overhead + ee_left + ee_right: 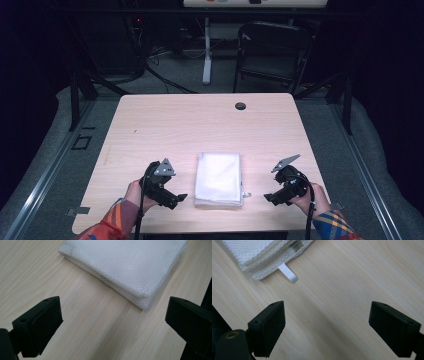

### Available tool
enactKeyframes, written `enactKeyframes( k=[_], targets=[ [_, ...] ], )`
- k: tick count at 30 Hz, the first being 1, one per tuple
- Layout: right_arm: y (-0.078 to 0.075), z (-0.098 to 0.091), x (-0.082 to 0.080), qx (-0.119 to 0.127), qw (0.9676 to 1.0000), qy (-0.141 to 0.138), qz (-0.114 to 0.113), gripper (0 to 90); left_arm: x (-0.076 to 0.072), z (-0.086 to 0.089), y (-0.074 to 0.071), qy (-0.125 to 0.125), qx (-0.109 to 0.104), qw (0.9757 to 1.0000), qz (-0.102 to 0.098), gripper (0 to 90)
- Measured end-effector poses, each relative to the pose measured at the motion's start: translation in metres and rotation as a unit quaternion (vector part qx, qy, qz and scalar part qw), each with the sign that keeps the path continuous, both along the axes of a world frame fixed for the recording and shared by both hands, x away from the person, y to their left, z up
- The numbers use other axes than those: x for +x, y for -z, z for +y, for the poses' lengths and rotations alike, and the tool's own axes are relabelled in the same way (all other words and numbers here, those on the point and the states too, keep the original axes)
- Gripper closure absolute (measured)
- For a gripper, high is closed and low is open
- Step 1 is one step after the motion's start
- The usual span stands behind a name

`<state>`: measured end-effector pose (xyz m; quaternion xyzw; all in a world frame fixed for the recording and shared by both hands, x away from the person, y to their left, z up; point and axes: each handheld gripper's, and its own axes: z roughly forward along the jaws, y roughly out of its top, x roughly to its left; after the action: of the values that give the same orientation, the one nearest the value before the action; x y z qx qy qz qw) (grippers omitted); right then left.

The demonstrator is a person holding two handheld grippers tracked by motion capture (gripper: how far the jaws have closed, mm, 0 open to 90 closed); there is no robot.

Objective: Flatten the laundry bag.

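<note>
The folded mesh bag [219, 179] lies flat on the tabletop [200, 120] between the left gripper [176, 198] and right gripper [270, 197], both held apart and empty; opposite near corners should be pinched squarely, without dragging

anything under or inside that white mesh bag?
The folded mesh bag lies flat on the wooden table, nothing on top. The left gripper view shows stacked mesh layers at its edge; whether anything is inside is hidden. A white zipper pull sticks out at one corner.
</note>
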<state>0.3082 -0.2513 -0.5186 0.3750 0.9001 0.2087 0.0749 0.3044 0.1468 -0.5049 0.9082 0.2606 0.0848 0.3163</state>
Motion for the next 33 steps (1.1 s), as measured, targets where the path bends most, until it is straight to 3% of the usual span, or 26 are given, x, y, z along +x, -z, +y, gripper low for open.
enactKeyframes(
  k=[14,21,33],
  targets=[
    [0.002,0.005,0.0,0.001,0.9999,-0.009,0.013,14.4,0.004,-0.041,0.007,0.054,0.016,0.9984,0.005,5.5],
    [0.003,0.005,0.0,0.009,0.9998,-0.007,0.018,15.1,0.005,-0.057,0.009,0.081,0.026,0.9964,0.002,12.3],
    [0.007,0.009,0.001,0.007,0.9995,-0.014,0.029,15.5,0.01,-0.082,0.025,0.119,0.049,0.9915,0.019,18.8]
  ],
)
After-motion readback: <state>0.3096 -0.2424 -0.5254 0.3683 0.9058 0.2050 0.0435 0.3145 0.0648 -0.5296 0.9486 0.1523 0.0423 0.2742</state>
